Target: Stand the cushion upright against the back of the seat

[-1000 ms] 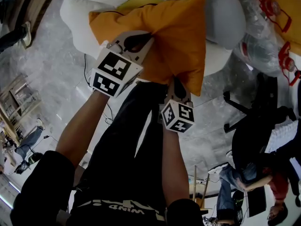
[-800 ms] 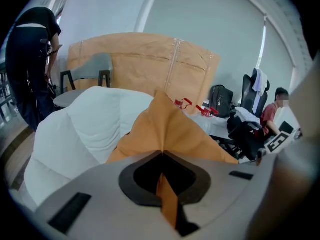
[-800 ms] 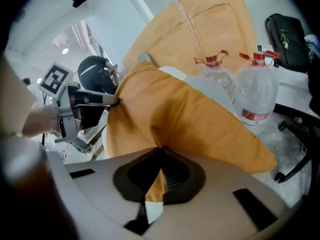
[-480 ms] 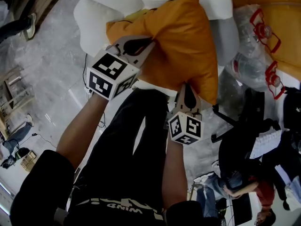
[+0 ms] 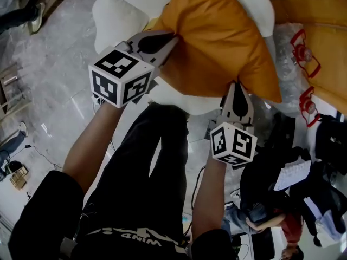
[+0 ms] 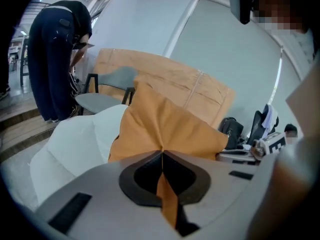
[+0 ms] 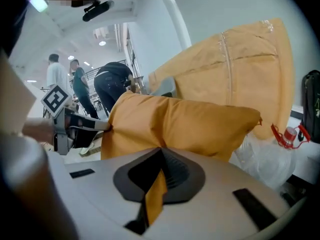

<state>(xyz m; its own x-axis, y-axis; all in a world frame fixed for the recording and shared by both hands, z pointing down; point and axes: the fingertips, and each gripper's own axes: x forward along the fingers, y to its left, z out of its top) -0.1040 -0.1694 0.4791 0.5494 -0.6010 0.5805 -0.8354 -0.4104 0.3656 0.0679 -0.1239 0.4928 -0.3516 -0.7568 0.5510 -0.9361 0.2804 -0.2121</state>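
An orange cushion (image 5: 217,37) hangs lifted over the white seat (image 5: 122,18), tilted, its far end toward the chair's back. My left gripper (image 5: 172,37) is shut on the cushion's near left edge, and orange fabric (image 6: 165,134) shows pinched between its jaws in the left gripper view. My right gripper (image 5: 237,84) is shut on the cushion's near right corner; the right gripper view shows the cushion (image 7: 185,126) spreading from its jaws, with the left gripper (image 7: 107,126) at the cushion's left edge.
A large orange wrapped object (image 5: 320,42) and clear plastic with red clips (image 5: 301,53) lie right of the seat. A dark office chair (image 5: 282,145) and seated people (image 5: 282,221) are at lower right. A bent person in dark clothes (image 6: 57,59) stands beyond the seat.
Both grippers have risen with the cushion, the right one more. The cushion has swung up and toward the chair's back, and now covers more of the seat.
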